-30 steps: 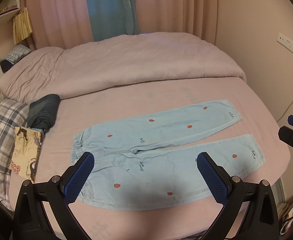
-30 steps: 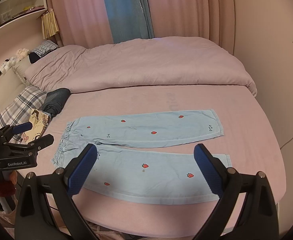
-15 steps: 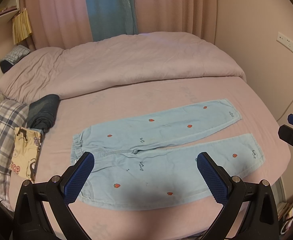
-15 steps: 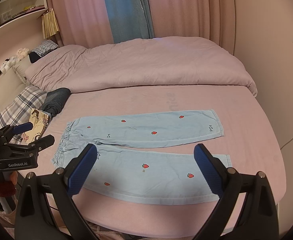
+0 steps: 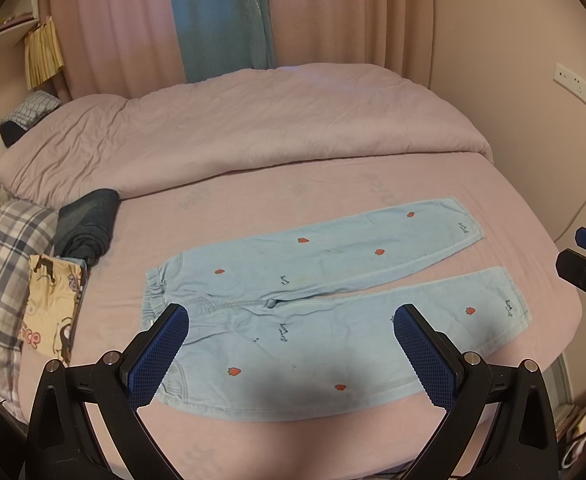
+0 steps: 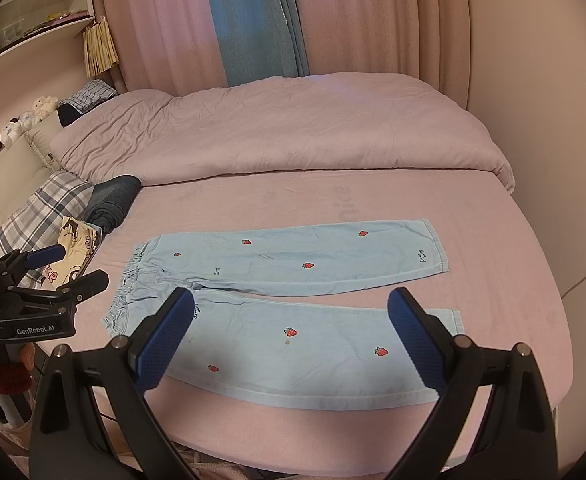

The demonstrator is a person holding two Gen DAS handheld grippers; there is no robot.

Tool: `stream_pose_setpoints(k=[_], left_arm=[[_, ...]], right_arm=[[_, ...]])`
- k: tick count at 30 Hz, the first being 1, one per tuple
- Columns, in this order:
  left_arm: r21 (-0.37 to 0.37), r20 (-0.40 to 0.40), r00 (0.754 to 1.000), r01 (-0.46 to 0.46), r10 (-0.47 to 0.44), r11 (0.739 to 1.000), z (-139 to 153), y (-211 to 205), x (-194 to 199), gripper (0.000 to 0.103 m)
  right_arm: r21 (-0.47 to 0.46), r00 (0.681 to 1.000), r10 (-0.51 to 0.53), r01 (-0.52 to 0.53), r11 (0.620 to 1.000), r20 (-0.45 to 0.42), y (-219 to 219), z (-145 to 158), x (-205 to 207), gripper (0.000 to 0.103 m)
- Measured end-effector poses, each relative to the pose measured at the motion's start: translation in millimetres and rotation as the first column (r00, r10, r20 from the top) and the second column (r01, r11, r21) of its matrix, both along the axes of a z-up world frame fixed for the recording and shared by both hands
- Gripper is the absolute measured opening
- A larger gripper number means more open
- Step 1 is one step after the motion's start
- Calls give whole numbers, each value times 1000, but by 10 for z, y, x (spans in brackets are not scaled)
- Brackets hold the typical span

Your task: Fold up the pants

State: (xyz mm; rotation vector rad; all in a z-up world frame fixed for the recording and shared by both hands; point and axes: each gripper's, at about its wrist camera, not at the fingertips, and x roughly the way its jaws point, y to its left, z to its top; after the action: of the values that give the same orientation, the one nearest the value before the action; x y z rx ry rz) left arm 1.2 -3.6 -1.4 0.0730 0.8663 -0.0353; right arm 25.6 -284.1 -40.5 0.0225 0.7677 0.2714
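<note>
The bed [image 5: 253, 208] fills both views, its pink sheet bare in front and a rumpled duvet [image 5: 237, 128] heaped toward 12 o'clock. The pants [image 5: 333, 292], light blue with strawberries, lie flat and unfolded at the centre, waistband toward 9 o'clock, legs splayed toward 3 o'clock. At 9 o'clock sit a plaid pillow [image 5: 1, 264] and dark folded clothes [image 5: 89, 228]. The left gripper [image 5: 291, 354] and right gripper [image 6: 291, 338] hover above the near leg, both spread wide, empty.

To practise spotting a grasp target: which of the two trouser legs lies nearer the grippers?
The lower leg, along the bed's front edge. Both open grippers frame it, while the other leg lies beyond, toward the duvet.
</note>
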Motion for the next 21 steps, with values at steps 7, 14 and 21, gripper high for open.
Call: stream_pose_setpoints(k=[7, 14, 21], left_arm=[[1, 0, 1000, 0, 0, 1000, -2, 5, -6, 103], [3, -1, 1000, 0, 0, 1000, -2, 7, -8, 103], [5, 0, 1000, 1, -1, 1000, 11, 0, -8, 103]], right_arm=[[-1, 1000, -1, 1, 1000, 1, 2, -8, 7, 98], [-1, 1000, 0, 0, 1000, 2, 6, -14, 7, 98], [1, 1000, -2, 2, 1000, 0, 12, -16, 13, 98]])
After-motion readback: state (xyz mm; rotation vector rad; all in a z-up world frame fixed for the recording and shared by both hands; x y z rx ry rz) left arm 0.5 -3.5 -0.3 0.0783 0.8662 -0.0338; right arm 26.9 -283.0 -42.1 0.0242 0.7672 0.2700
